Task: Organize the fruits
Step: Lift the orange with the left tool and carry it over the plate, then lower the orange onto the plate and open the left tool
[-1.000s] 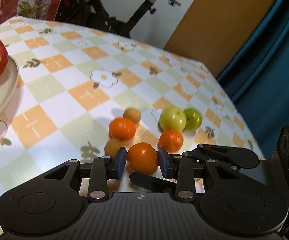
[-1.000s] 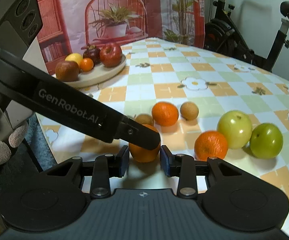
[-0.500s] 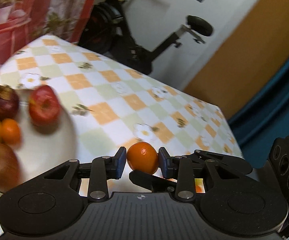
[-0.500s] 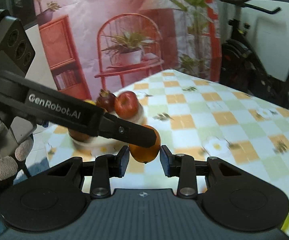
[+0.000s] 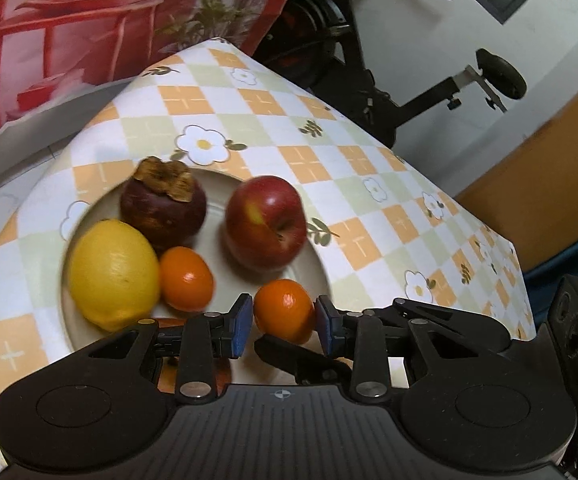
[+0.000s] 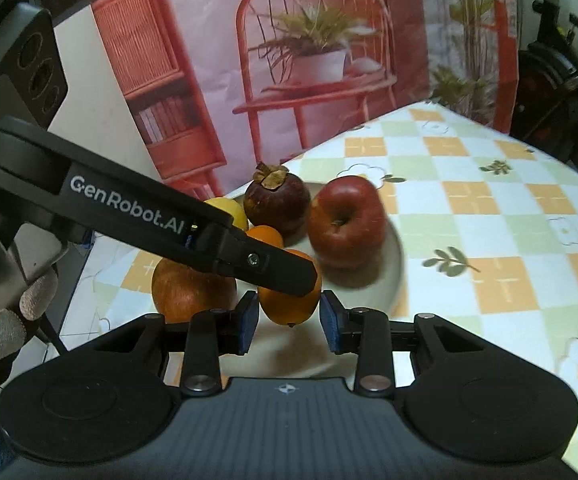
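Left wrist: orange between both fingers, above plate.

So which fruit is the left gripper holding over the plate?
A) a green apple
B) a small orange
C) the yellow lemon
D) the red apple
B: the left gripper has its blue pads on both sides of a small orange, above the plate. The lemon and red apple already lie on the plate, untouched, and no green apple is in view.
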Available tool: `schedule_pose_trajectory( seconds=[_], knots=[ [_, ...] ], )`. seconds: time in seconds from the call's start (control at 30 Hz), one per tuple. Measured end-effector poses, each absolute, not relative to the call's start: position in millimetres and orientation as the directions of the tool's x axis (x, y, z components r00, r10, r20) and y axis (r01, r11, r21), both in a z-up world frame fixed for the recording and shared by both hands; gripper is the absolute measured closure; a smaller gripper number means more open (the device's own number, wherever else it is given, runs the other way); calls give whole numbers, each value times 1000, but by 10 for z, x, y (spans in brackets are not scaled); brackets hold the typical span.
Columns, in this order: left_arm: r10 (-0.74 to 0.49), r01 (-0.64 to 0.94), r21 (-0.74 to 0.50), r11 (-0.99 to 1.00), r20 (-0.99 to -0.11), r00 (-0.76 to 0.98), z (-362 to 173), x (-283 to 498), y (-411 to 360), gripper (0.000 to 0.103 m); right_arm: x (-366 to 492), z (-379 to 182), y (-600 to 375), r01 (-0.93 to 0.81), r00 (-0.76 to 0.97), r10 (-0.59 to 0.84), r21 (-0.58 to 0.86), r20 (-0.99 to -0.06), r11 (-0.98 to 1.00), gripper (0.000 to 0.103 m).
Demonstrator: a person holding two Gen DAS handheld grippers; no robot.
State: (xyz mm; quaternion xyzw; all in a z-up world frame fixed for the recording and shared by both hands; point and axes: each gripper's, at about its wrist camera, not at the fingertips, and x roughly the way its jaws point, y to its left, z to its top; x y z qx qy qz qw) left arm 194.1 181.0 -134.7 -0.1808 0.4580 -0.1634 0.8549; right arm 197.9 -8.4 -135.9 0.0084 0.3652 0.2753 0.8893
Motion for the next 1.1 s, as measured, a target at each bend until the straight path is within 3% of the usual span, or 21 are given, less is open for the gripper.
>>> schedule_pose_trajectory(
  seconds=[0.33,1.1],
  knots=[
    [-450,117,-480,870,-673,587,-1299,1909,1990,68,2256,-1463,91,-451,563,452,201,-692,869,68],
    [-380,112,-420,901,-638,669,-1037,1784,1927,68,2247,-1363,13,-415,605,475,257,-639,873,67]
  ],
)
